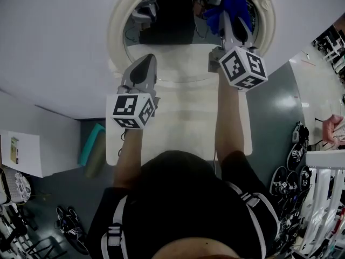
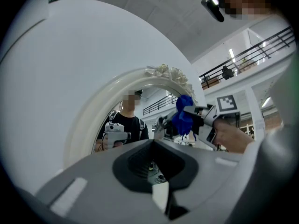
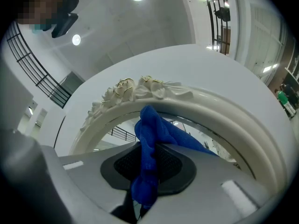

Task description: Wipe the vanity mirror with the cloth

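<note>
We judge wiping in hand: R gripper (image 1: 230, 16) fingers clamp cloth (image 3: 149, 143) at mirror (image 1: 178, 58) top. L gripper (image 1: 145, 63) fingers clenched, empty. Next: we press the cloth flat and sweep across.

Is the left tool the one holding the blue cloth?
No, the blue cloth is clamped in the right tool, while the left tool has its jaws shut on nothing.

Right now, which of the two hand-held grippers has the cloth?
The right hand-held gripper: its jaws pinch the blue cloth. The left hand-held gripper is shut on nothing.
</note>
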